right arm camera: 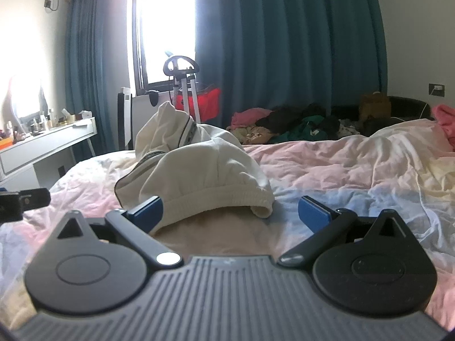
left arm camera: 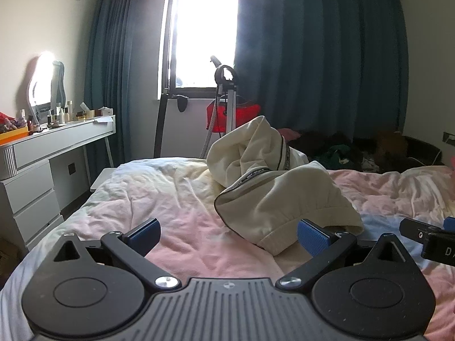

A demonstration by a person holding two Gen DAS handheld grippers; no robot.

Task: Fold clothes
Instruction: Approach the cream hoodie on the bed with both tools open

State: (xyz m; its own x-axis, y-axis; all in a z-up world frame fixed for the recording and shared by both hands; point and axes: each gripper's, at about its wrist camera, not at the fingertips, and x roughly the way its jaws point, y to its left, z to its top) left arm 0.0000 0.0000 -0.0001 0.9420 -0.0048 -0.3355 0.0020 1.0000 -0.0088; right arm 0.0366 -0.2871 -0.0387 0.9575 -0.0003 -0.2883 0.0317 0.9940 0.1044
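cream garment (left arm camera: 273, 187) crumpled on bed (left arm camera: 159, 196), just ahead of both grippers. left gripper (left arm camera: 229, 234) jaws spread, empty; right gripper (right arm camera: 230, 211) jaws spread, hem between them, ungrasped.

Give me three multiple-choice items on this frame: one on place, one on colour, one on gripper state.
1. Where does the cream garment lie?
A. on the bed
B. on the dressing table
C. on the floor

2. What colour are the curtains?
A. red
B. dark blue
C. white

3. How do the left gripper and right gripper stand?
A. both shut on cloth
B. one open, one shut
C. both open

Key: 1 A, it is heaped on the pink bedding; 2 B, blue drapes flank the window; 3 C, the fingers are spread and hold nothing.
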